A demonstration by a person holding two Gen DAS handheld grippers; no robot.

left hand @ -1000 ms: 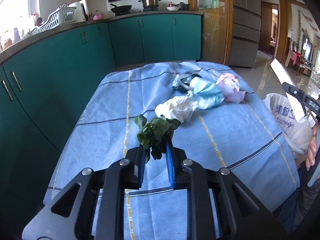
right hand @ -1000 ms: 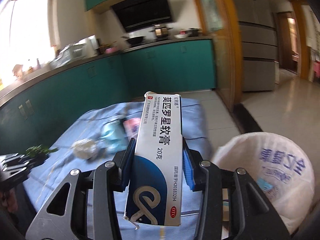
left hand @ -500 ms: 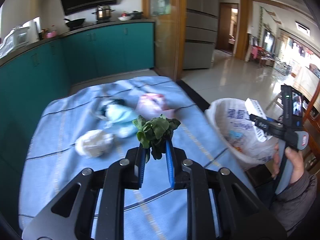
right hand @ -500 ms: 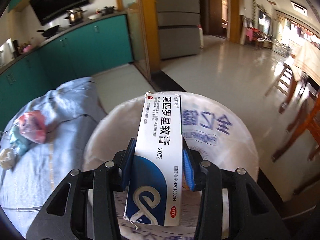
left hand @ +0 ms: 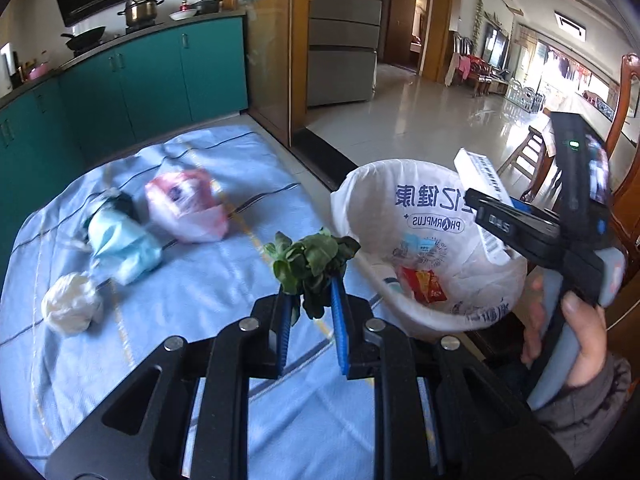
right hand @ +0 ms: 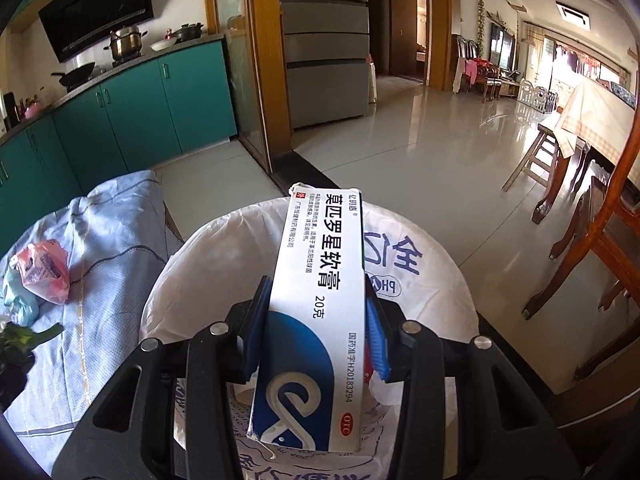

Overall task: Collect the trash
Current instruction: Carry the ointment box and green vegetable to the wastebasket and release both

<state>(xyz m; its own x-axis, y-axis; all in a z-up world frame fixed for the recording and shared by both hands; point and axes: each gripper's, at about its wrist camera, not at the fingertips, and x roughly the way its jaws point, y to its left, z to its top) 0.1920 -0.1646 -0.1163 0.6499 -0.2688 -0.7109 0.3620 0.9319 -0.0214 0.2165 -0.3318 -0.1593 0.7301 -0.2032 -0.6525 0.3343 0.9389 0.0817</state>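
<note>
My left gripper is shut on a bunch of green leaves, held above the blue tablecloth near the table's right edge. My right gripper is shut on a white and blue medicine box and holds it over the open white trash bag. The bag also shows in the left wrist view, with a red wrapper inside; the right gripper with the box is over its right rim.
On the tablecloth lie a pink bag, a light blue bundle and a white crumpled ball. Teal kitchen cabinets stand behind the table. Wooden chairs stand to the right of the bag.
Both grippers have swung right, from over the table toward the trash bag. The box is now over the bag's mouth. The leaves are now close to the bag's left rim.
</note>
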